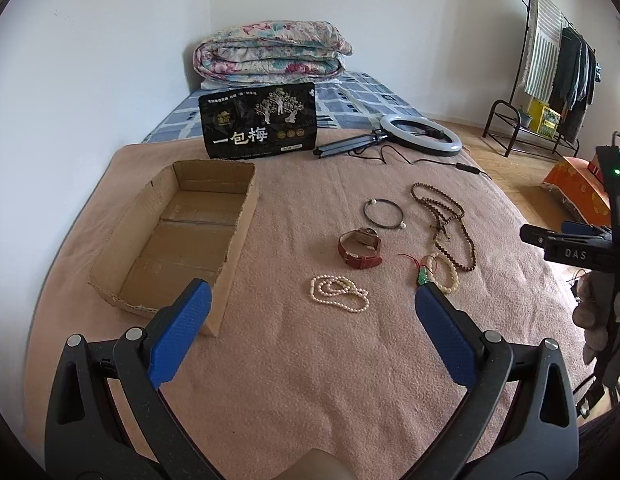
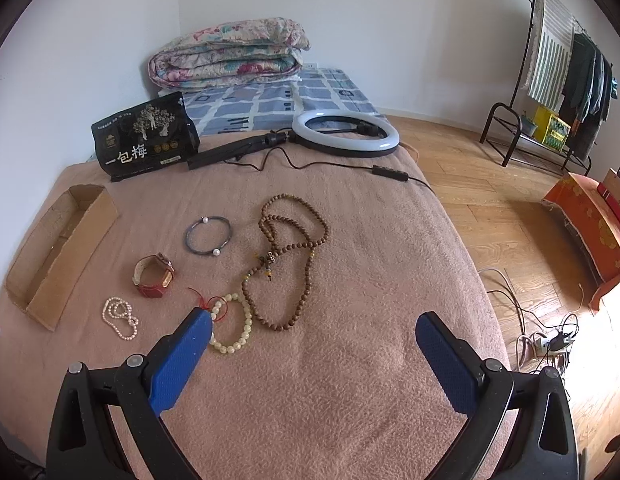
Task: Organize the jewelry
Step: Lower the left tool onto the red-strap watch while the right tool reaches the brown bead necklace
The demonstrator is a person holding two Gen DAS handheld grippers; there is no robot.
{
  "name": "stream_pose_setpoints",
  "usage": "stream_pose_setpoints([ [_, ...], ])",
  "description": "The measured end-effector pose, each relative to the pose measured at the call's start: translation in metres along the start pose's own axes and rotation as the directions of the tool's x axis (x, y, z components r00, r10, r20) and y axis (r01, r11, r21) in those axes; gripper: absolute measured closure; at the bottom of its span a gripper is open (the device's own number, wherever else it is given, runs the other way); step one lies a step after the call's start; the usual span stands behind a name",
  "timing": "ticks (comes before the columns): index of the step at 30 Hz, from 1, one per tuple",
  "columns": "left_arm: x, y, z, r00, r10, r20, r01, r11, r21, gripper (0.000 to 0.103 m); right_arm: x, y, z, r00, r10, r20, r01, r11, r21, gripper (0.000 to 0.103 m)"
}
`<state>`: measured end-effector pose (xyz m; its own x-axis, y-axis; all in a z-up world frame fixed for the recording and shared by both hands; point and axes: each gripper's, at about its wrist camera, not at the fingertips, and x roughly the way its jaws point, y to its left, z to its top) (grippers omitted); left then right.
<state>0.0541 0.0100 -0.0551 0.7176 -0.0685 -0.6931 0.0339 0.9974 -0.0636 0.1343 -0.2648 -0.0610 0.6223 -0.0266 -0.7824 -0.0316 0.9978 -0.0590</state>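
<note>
Jewelry lies on a pink blanket: a white pearl necklace (image 1: 339,294) (image 2: 120,317), a red-strap watch (image 1: 359,249) (image 2: 154,276), a dark bangle with pearls (image 1: 383,213) (image 2: 208,235), a long brown bead necklace (image 1: 445,222) (image 2: 288,264), and a cream bead bracelet with red cord (image 1: 443,272) (image 2: 232,330). An open cardboard box (image 1: 178,236) (image 2: 56,256) sits to the left, empty. My left gripper (image 1: 311,300) is open above the blanket, near the pearl necklace. My right gripper (image 2: 313,330) is open, its left finger beside the cream bracelet.
A black snack bag (image 1: 262,120) (image 2: 144,138) and a ring light with cable (image 1: 419,134) (image 2: 345,132) lie at the blanket's far edge. A folded quilt (image 1: 272,52) sits behind. A clothes rack (image 2: 557,92) and an orange box (image 2: 589,224) stand on the floor at right.
</note>
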Motion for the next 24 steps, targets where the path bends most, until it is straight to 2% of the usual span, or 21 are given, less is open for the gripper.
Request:
stream_pose_setpoints([
  [3, 0.012, -0.004, -0.004, 0.998, -0.046, -0.035, 0.046, 0.999, -0.001, 0.000, 0.025, -0.003, 0.006, 0.999, 0.008, -0.048, -0.008, 1.000, -0.009, 0.000],
  [6, 0.025, -0.011, -0.007, 0.996, -0.061, -0.069, 0.062, 0.998, 0.014, 0.000, 0.048, -0.008, 0.013, 0.996, 0.009, -0.089, -0.008, 1.000, 0.010, 0.000],
  [10, 0.047, -0.020, -0.007, 0.989, -0.074, -0.126, 0.079, 0.996, 0.034, 0.011, 0.071, -0.012, 0.021, 0.992, 0.021, -0.122, -0.018, 0.999, 0.031, 0.000],
  [14, 0.076, -0.025, -0.009, 0.977, -0.091, -0.195, 0.099, 0.995, 0.032, 0.018, 0.086, -0.009, 0.030, 0.989, 0.051, -0.138, -0.050, 0.999, 0.015, 0.000],
  [16, 0.091, -0.026, -0.011, 0.971, -0.085, -0.225, 0.095, 0.995, 0.034, 0.026, 0.094, -0.009, 0.034, 0.986, 0.068, -0.152, -0.065, 0.998, 0.023, 0.000],
  [18, 0.105, -0.026, -0.012, 0.964, -0.079, -0.252, 0.090, 0.995, 0.031, 0.029, 0.103, -0.010, 0.038, 0.981, 0.089, -0.171, -0.082, 0.996, 0.046, 0.000],
  [24, 0.133, -0.024, -0.012, 0.947, -0.108, -0.303, 0.108, 0.994, -0.017, 0.029, 0.135, -0.015, 0.048, 0.963, 0.141, -0.229, -0.118, 0.987, 0.111, 0.001],
])
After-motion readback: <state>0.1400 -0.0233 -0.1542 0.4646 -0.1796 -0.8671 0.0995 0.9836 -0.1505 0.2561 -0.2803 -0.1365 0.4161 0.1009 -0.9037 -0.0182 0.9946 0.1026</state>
